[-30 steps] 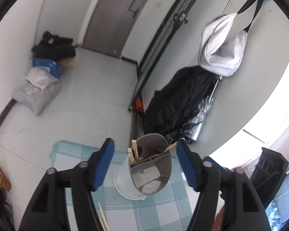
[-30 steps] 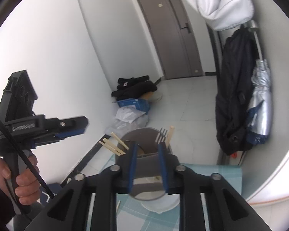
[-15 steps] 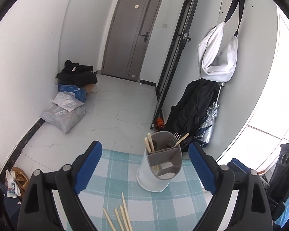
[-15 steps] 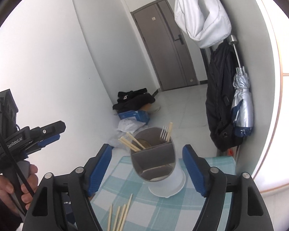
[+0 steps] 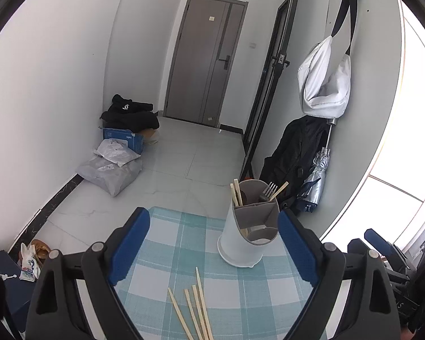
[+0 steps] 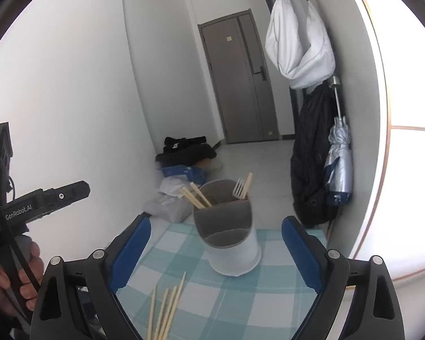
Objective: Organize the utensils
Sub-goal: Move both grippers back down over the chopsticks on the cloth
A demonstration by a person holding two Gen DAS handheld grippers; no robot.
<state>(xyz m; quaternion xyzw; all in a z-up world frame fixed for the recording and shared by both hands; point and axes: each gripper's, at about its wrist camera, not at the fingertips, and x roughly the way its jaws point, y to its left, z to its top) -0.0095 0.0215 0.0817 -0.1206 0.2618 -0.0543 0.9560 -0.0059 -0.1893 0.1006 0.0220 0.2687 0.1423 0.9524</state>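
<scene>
A white utensil holder (image 5: 245,236) with a grey divided insert stands on the checked cloth; it also shows in the right wrist view (image 6: 229,240). It holds chopsticks (image 5: 236,195) and a fork (image 5: 269,189). Several loose chopsticks (image 5: 197,308) lie on the cloth in front of it, also in the right wrist view (image 6: 167,306). My left gripper (image 5: 214,243) is open and empty, above the cloth, short of the holder. My right gripper (image 6: 216,243) is open and empty, also back from the holder.
The small table has a teal checked cloth (image 5: 167,257). Beyond its far edge is tiled floor with bags and a box (image 5: 113,161). A black coat and umbrella (image 5: 303,158) hang on the right wall. The left gripper body (image 6: 42,201) shows at left in the right wrist view.
Both grippers have pulled back and up from the holder. The right gripper, shut at the holder one second ago, has opened wide. The loose chopsticks have come into view.
</scene>
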